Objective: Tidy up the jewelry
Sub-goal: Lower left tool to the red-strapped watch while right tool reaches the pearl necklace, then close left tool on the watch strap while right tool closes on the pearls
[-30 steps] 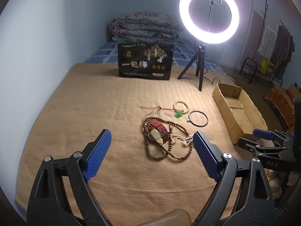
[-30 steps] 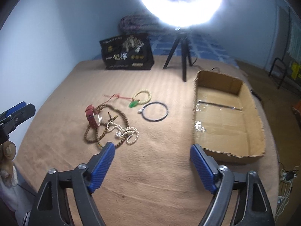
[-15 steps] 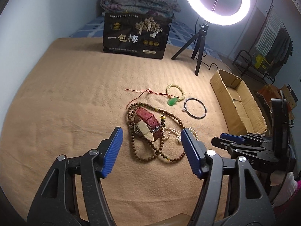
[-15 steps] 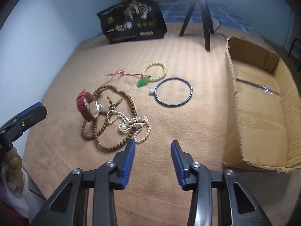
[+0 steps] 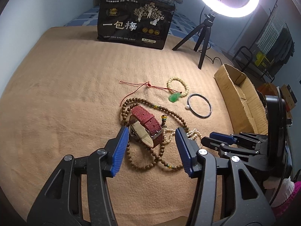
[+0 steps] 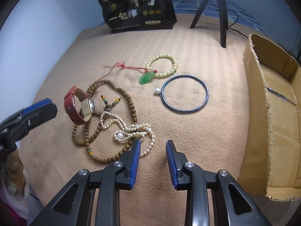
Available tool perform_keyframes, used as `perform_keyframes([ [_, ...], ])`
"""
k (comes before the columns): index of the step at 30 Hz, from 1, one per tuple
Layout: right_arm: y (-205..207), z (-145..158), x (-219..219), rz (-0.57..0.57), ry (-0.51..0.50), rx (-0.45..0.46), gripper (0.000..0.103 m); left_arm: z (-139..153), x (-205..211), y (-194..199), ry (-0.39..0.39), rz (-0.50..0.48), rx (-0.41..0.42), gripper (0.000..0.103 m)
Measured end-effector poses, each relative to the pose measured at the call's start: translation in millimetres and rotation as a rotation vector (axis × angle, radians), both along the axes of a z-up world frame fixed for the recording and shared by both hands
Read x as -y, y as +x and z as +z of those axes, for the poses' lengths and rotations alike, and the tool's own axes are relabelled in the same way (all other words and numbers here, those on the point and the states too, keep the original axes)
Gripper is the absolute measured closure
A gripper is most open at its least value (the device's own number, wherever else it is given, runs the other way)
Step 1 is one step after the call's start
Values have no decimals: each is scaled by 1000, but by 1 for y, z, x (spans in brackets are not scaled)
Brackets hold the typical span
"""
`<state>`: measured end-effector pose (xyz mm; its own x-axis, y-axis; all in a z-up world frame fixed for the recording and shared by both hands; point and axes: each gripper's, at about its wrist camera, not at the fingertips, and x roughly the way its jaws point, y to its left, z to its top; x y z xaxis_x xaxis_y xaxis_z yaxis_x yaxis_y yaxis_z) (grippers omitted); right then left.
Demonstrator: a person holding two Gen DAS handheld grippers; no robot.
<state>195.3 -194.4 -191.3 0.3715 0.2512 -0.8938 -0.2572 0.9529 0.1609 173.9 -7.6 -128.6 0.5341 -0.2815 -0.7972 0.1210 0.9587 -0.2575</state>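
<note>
A red-strapped watch [image 5: 145, 127] lies on a brown wooden bead necklace [image 5: 143, 101], with a white pearl necklace [image 6: 131, 130] tangled beside it. A green pendant on red cord [image 5: 174, 97], a pale bead bracelet [image 5: 178, 85] and a dark bangle [image 5: 199, 107] lie further back. My left gripper [image 5: 151, 146] is open, its fingers on either side of the watch, close above it. My right gripper [image 6: 153, 157] is open and empty, just in front of the pearl necklace. An open cardboard box [image 6: 272, 113] sits to the right.
All lies on a tan blanket [image 5: 65, 94] over a bed. A black snack bag [image 5: 134, 22] stands at the back, beside a ring light on a tripod [image 5: 203, 33]. A wall runs along the left; a rack stands beyond the box.
Both grippers have moved forward and down toward the jewelry. The left gripper now straddles the watch with its jaws narrower. The right jaws have also narrowed.
</note>
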Motion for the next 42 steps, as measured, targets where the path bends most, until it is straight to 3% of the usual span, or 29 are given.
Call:
perform_keyframes([
  [19,15,-7,-30,73,-113,39,83,-18,6,16,1,-3,-32,54],
  [25,18,-8,-34,88,-120,52,83,-28,5,23,-10,12,-57,67],
  [31,14,-8,-33,97,-98,45,97,-29,6,25,-38,-1,-55,82],
  [42,11,-1,-30,94,-74,65,102,-25,6,22,-46,-8,-46,88],
])
